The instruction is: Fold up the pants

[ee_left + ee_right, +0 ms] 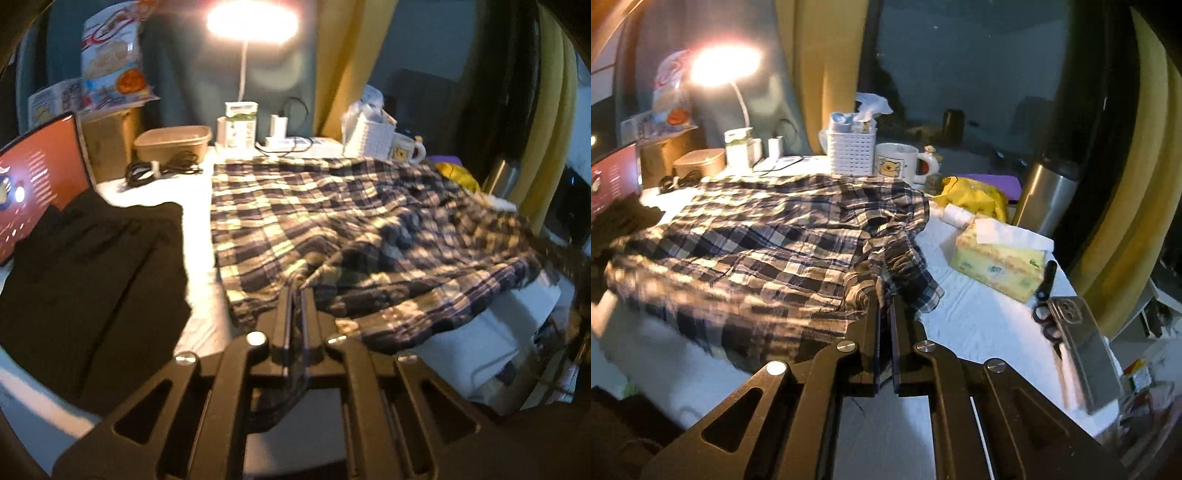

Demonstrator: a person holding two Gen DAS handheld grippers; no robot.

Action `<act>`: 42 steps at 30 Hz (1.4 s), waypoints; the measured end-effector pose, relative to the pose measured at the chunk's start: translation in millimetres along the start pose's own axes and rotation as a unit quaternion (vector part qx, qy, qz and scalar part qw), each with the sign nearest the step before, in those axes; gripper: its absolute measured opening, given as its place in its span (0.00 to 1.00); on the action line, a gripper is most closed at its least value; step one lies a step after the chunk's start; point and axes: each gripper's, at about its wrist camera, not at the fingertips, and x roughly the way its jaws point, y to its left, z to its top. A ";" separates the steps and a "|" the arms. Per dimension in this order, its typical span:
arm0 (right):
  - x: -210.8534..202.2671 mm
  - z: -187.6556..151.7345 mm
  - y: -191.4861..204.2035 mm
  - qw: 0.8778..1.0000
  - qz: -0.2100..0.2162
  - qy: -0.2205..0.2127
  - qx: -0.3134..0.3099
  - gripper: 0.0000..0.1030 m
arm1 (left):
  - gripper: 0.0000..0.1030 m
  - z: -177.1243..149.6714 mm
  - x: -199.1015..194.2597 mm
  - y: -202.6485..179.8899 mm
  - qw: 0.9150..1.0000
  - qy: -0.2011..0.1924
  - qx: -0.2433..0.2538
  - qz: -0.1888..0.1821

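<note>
The navy-and-cream plaid cotton pants (332,221) lie rumpled across the white tabletop (979,314). The left hand-held gripper (295,291) is clamped on their near edge, and the right hand-held gripper (885,295) pinches another fold. A yellow tissue box (997,262) sits just beside them.

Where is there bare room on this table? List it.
Bare strip between the black garment and the plaid pants; another between the pants and the tissue box. The back edge is crowded: mug, basket, lamp.
</note>
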 end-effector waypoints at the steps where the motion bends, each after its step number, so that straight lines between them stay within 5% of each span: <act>1: -5.4 -5.9 1.6 1.000 0.000 0.006 -0.001 0.05 | 0.04 -1.2 -2.7 1.3 1.000 0.005 0.000 0.000; 8: 14.6 -60.6 -1.8 0.996 -0.019 0.085 -0.007 0.05 | 0.05 -53.6 21.1 9.5 0.993 0.112 -0.003 0.031; 12: 18.6 -68.1 -16.3 0.994 -0.008 0.103 0.017 0.06 | 0.07 -48.2 13.8 34.7 0.993 0.105 -0.032 0.035; 14: 16.1 -64.4 -23.1 0.995 0.007 0.102 0.023 0.15 | 0.10 -37.8 5.9 42.8 0.995 0.080 -0.032 0.058; 16: 9.5 -59.9 -31.6 0.996 0.002 0.086 0.031 0.51 | 0.11 -21.2 1.7 50.2 0.996 0.057 -0.028 0.067; 18: 1.0 -54.7 -40.6 0.997 -0.002 0.061 0.045 0.62 | 0.13 -1.5 2.6 50.5 0.996 0.041 -0.012 0.074; 23: 2.0 -38.2 -48.7 0.997 0.003 0.037 0.062 0.63 | 0.23 40.1 18.4 53.6 0.998 0.013 0.006 0.061; 27: 28.8 -12.4 -47.9 0.996 0.004 0.040 0.076 0.63 | 0.66 63.5 44.0 50.9 0.999 0.015 0.018 0.041; 29: 36.0 1.6 -44.0 0.997 0.004 0.030 0.070 0.63 | 0.75 74.7 59.9 47.9 0.999 0.018 0.019 0.035; 36: 68.3 62.1 -34.2 1.000 0.000 0.000 0.029 0.63 | 0.75 120.2 117.2 52.1 0.998 0.026 0.020 0.047; 42: 100.2 96.1 -35.8 1.000 -0.004 -0.003 0.015 0.63 | 0.74 133.2 171.5 73.0 0.998 0.064 -0.008 0.015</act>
